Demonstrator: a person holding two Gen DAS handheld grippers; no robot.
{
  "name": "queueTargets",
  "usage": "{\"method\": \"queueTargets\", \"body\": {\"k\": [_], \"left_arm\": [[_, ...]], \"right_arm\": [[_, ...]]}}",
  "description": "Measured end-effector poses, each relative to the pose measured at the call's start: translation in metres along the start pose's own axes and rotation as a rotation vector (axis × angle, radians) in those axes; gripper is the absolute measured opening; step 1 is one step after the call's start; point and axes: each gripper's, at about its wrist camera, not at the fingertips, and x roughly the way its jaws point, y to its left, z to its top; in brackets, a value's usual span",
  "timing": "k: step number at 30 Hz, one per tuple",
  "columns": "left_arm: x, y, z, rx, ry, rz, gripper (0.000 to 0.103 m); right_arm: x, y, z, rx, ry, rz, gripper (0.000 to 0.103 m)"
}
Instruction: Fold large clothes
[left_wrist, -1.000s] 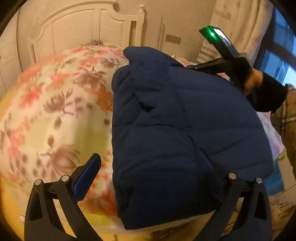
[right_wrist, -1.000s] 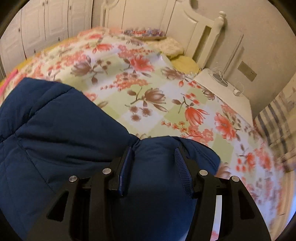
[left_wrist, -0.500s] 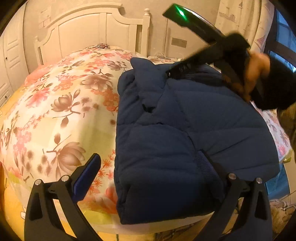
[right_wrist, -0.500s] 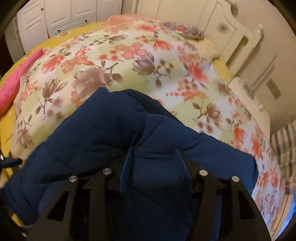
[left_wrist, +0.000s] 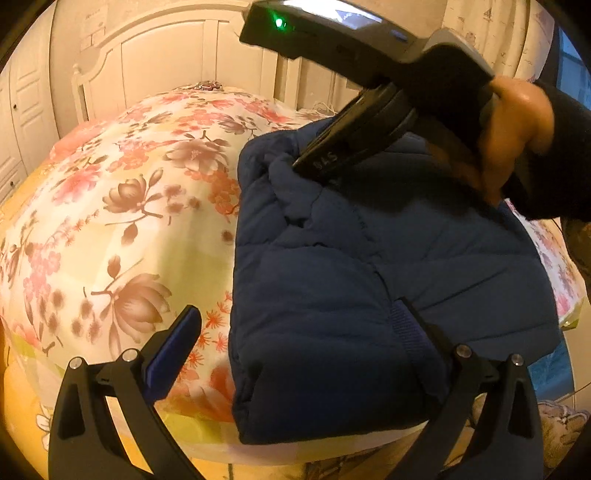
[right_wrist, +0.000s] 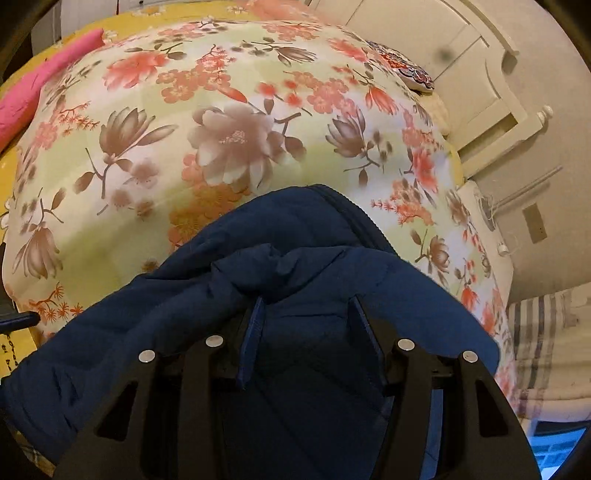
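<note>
Jacket (left_wrist: 369, 280) update: the big navy puffer is sitting on the floral bedspread (left_wrist: 122, 206), over at the near right side of the bed, and it's way more bundled than a second ago. Back then the far edge was still stretched out toward the headboard (left_wrist: 166, 62). Since then the right gripper (right_wrist: 310, 339) has swung that edge across and toward the near side, rolling over as it went, so in the left wrist view it now hangs right over the middle of the coat with its tips down in the puffy fabric (left_wrist: 314, 166).

The right gripper's fingers are about half apart with a thick wad of the padding stuffed between them, so I'd call that clamped on the jacket. The left gripper (left_wrist: 295, 350) hasn't budged: its fingers stand wide apart, the right finger (left_wrist: 406, 332) is tucked against the jacket's near corner, and the left finger (left_wrist: 173, 350) is out over bare bedspread. It isn't pinching anything, more like bracing the corner.

My read is that this is a fold in progress, with the top part being laid over the body, so it's probably past halfway but not flattened yet.

Containers: none in view, honestly. No basket, no box, just the bed, plus a pink thing (right_wrist: 33, 92) at its far edge.
</note>
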Motion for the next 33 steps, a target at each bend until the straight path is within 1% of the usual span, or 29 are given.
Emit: {"method": "queueTargets", "body": {"k": [1,3,4,5,6,7,8,9,10,11,12,13,14,15,16,17,18,19,20,21,23,24,25,27,28,29,30,31,33], "left_arm": [[-0.001,-0.002,0.0,0.006,-0.002,0.001,0.101],[-0.003,-0.004,-0.002,0.008,-0.008,0.008,0.101],[-0.003,-0.004,-0.003,0.006,-0.009,0.008,0.101],[-0.003,-0.004,-0.003,0.002,-0.009,0.005,0.101],[-0.003,-0.004,-0.003,-0.002,-0.01,0.004,0.101],[-0.003,-0.004,-0.003,-0.004,-0.01,0.004,0.101],[-0.003,-0.005,-0.003,-0.003,-0.01,0.007,0.101],[-0.004,-0.007,-0.003,0.0,-0.01,0.013,0.101],[-0.005,-0.008,-0.003,0.005,-0.011,0.019,0.101],[-0.004,-0.008,-0.002,0.007,-0.01,0.023,0.101],[-0.004,-0.008,-0.002,0.006,-0.01,0.026,0.101],[-0.003,-0.008,-0.001,0.004,-0.011,0.025,0.101],[-0.003,-0.008,0.0,0.002,-0.009,0.028,0.101],[-0.003,-0.009,0.001,0.003,-0.008,0.031,0.101],[-0.003,-0.01,0.001,0.01,-0.007,0.038,0.101],[-0.003,-0.01,0.001,0.014,-0.006,0.04,0.101],[-0.003,-0.01,0.001,0.014,-0.004,0.04,0.101],[-0.003,-0.009,0.002,0.013,-0.003,0.039,0.101],[-0.003,-0.008,0.002,0.012,-0.004,0.039,0.101],[-0.003,-0.008,0.001,0.01,-0.007,0.04,0.101],[-0.002,-0.007,0.0,0.002,-0.012,0.038,0.101],[-0.003,-0.007,0.0,0.0,-0.012,0.037,0.101],[-0.003,-0.007,0.0,-0.001,-0.012,0.036,0.101],[-0.003,-0.008,0.0,0.003,-0.013,0.042,0.101],[-0.004,-0.009,-0.001,0.005,-0.013,0.047,0.101],[-0.004,-0.009,-0.001,0.006,-0.012,0.053,0.101],[-0.004,-0.009,-0.002,0.006,-0.011,0.057,0.101],[-0.004,-0.007,-0.002,0.001,-0.01,0.051,0.101],[-0.005,-0.004,-0.003,-0.02,-0.009,0.026,0.101]], "right_arm": [[-0.008,-0.002,-0.003,-0.009,-0.019,0.0,0.056],[-0.027,-0.013,-0.014,0.014,-0.076,0.038,0.058],[-0.039,-0.028,-0.022,0.053,-0.128,0.057,0.06],[-0.048,-0.049,-0.032,0.113,-0.174,0.052,0.068],[-0.051,-0.075,-0.042,0.201,-0.202,0.033,0.076],[-0.049,-0.095,-0.049,0.272,-0.21,0.024,0.077],[-0.043,-0.122,-0.061,0.383,-0.215,0.042,0.077],[-0.033,-0.146,-0.076,0.492,-0.219,0.091,0.077],[-0.015,-0.17,-0.093,0.603,-0.207,0.13,0.077],[0.004,-0.181,-0.105,0.655,-0.174,0.137,0.077],[0.023,-0.186,-0.115,0.679,-0.141,0.171,0.078],[0.043,-0.186,-0.127,0.694,-0.156,0.261,0.079],[0.046,-0.185,-0.134,0.693,-0.196,0.263,0.08],[0.045,-0.184,-0.136,0.688,-0.199,0.258,0.08],[0.04,-0.182,-0.133,0.684,-0.179,0.231,0.08],[0.031,-0.178,-0.125,0.667,-0.137,0.184,0.08],[0.023,-0.174,-0.12,0.654,-0.124,0.156,0.08],[0.007,-0.167,-0.113,0.62,-0.141,0.125,0.08],[-0.012,-0.156,-0.108,0.58,-0.191,0.119,0.08],[-0.022,-0.15,-0.106,0.552,-0.224,0.12,0.08],[-0.048,-0.119,-0.093,0.44,-0.274,0.114,0.08],[-0.054,-0.108,-0.088,0.396,-0.285,0.103,0.083],[-0.058,-0.09,-0.081,0.331,-0.291,0.086,0.084],[-0.052,-0.062,-0.068,0.241,-0.254,0.1,0.084],[-0.04,-0.041,-0.062,0.179,-0.211,0.097,0.084],[-0.034,-0.032,-0.06,0.163,-0.198,0.063,0.085],[-0.03,-0.03,-0.059,0.171,-0.195,0.059,0.085],[-0.031,-0.033,-0.06,0.19,-0.188,0.078,0.085],[-0.034,-0.047,-0.065,0.254,-0.185,0.152,0.085]]}}
